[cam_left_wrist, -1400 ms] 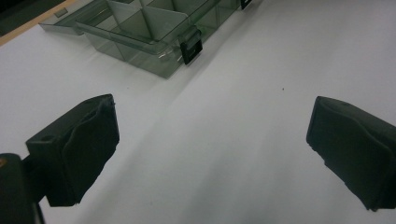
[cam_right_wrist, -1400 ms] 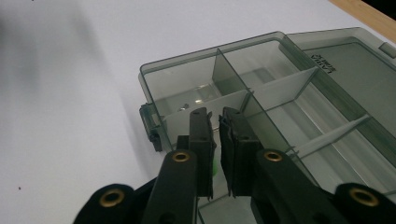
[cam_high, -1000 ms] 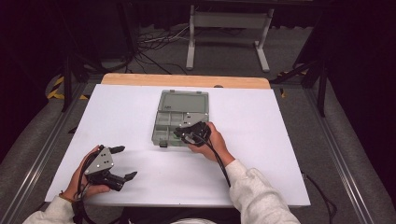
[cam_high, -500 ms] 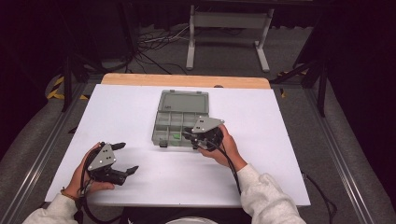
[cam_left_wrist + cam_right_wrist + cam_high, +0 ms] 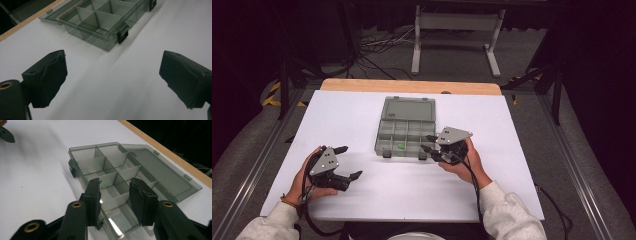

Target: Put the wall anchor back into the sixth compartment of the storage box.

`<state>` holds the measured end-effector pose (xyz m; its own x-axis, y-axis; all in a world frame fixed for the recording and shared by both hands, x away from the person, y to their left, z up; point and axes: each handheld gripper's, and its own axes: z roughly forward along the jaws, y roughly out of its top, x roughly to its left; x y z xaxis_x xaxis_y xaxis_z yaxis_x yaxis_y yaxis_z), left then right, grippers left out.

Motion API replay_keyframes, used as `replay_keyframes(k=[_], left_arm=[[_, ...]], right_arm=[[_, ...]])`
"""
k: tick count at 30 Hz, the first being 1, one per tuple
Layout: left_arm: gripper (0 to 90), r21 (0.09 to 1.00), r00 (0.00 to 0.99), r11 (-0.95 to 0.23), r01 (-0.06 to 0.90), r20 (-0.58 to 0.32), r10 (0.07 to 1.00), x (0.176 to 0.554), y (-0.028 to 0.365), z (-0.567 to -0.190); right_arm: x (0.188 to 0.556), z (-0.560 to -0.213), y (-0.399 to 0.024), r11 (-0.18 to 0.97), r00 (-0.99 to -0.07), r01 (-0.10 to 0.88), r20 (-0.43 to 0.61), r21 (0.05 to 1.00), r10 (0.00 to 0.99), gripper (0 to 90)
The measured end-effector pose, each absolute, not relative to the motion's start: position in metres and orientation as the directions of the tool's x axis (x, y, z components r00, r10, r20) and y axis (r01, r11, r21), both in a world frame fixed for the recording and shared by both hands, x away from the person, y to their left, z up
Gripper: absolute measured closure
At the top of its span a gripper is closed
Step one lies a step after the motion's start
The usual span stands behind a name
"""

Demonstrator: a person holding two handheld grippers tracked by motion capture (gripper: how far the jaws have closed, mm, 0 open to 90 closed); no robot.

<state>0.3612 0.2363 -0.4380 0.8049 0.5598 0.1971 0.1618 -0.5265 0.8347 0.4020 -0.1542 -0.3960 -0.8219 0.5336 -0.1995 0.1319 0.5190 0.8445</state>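
One smoky-grey clear plastic compartment box [image 5: 404,132] lies open mid-table, a small green piece [image 5: 400,146] inside; any lettering on its lid is too faint to read. Right gripper [image 5: 428,143], at its near-right corner, has just been opening, empty. Left gripper [image 5: 350,162] gapes wide, empty.

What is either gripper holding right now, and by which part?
Nothing. The right gripper, jaws just opening, hangs empty over the open organiser box; the left gripper is open above the table.
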Motion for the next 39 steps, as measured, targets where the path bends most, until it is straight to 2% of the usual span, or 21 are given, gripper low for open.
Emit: replay_keyframes(k=[7, 15, 22, 28, 30, 39], left_arm=[[8.2, 0.833, 0.798, -0.529, 0.165, 0.203, 0.568, 0.374, 0.234, -0.437], [8.5, 0.821, 0.805, -0.543, 0.173, 0.200, 0.559, 0.381, 0.231, -0.439], [8.8, 0.817, 0.804, -0.547, 0.185, 0.195, 0.562, 0.387, 0.231, -0.442], [10.3, 0.811, 0.791, -0.553, 0.191, 0.206, 0.576, 0.397, 0.232, -0.444], [10.5, 0.811, 0.790, -0.552, 0.196, 0.203, 0.579, 0.401, 0.233, -0.445], [13.6, 0.809, 0.764, -0.545, 0.220, 0.204, 0.612, 0.412, 0.236, -0.447]], right_arm=[[0.397, -0.397, -0.170, 0.524, -0.803, 0.132, -0.219, 0.842, 0.555, 42.4], [0.395, -0.409, -0.181, 0.529, -0.757, 0.161, -0.239, 0.833, 0.608, 18.2], [0.396, -0.415, -0.188, 0.533, -0.734, 0.172, -0.253, 0.828, 0.630, 16.7], [0.403, -0.422, -0.198, 0.534, -0.710, 0.212, -0.247, 0.818, 0.660, 16.7], [0.411, -0.426, -0.208, 0.503, -0.686, 0.254, -0.213, 0.826, 0.696, 16.7], [0.418, -0.430, -0.219, 0.493, -0.646, 0.276, -0.220, 0.825, 0.731, 16.2]])
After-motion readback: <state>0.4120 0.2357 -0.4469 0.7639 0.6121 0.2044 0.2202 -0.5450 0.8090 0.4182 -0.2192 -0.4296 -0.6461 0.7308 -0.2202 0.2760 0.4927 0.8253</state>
